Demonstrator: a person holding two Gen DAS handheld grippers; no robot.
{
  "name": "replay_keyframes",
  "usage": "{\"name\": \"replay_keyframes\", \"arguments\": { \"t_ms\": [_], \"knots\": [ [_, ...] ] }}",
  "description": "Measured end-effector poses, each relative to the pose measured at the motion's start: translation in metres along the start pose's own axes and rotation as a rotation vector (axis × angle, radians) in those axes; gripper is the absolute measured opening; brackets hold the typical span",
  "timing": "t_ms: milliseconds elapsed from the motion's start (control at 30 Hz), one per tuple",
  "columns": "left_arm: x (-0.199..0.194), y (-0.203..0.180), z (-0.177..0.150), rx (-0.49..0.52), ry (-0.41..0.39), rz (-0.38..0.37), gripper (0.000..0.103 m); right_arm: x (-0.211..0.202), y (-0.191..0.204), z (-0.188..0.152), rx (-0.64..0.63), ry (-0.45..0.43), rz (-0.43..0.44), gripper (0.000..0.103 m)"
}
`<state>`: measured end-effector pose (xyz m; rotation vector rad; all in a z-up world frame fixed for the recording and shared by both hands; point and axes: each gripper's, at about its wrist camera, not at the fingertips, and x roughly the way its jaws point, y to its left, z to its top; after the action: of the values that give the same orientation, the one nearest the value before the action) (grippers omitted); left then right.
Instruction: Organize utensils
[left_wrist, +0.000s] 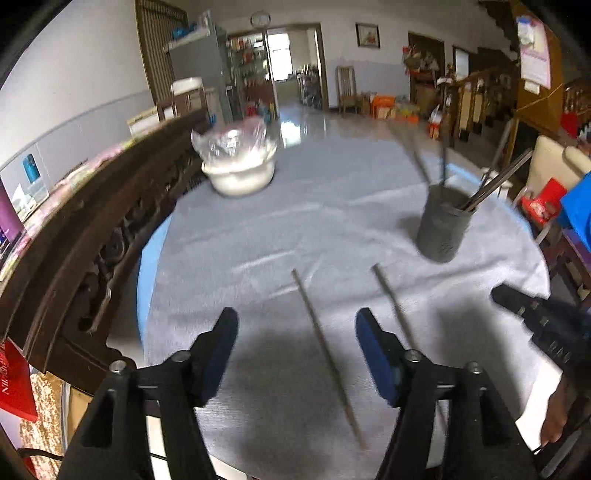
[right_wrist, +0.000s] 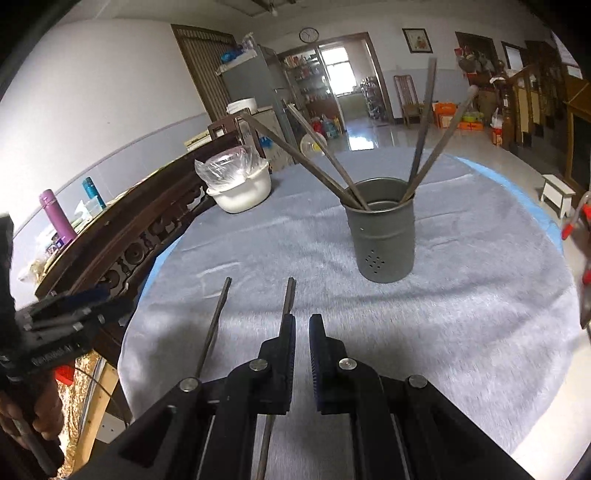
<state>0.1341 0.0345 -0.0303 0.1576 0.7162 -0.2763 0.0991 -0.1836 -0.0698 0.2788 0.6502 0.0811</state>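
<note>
A grey metal utensil holder (left_wrist: 441, 229) (right_wrist: 382, 240) stands on the cloth-covered round table (right_wrist: 480, 295) with several chopsticks leaning in it. Two more chopsticks lie flat on the cloth. In the left wrist view one chopstick (left_wrist: 325, 350) lies on the table below the wide gap of my open left gripper (left_wrist: 296, 314), untouched by its blue pads. The other chopstick (left_wrist: 391, 295) runs just past the right finger. My right gripper (right_wrist: 302, 321) is shut on nothing above the cloth. One chopstick (right_wrist: 288, 295) passes under its left finger and the second (right_wrist: 216, 325) lies further left.
A white bowl (left_wrist: 240, 173) (right_wrist: 242, 192) covered in plastic wrap sits at the table's far left. A dark carved wooden rail (right_wrist: 122, 240) borders the table's left side. A small white stool (right_wrist: 557, 192) stands on the floor at the right. A hand (right_wrist: 44, 413) grips the left tool.
</note>
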Motion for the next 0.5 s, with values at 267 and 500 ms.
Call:
{"name": "replay_keyframes", "arguments": {
  "t_ms": [267, 500],
  "knots": [
    [-0.051, -0.02, -0.007, 0.06, -0.139, 0.012, 0.079, -0.04, 0.01, -0.02, -0.019, -0.062, 0.006, 0.019],
    [-0.073, -0.016, -0.018, 0.035, -0.167, 0.014, 0.08, -0.076, 0.009, -0.022, -0.026, -0.154, -0.001, 0.031]
  ]
}}
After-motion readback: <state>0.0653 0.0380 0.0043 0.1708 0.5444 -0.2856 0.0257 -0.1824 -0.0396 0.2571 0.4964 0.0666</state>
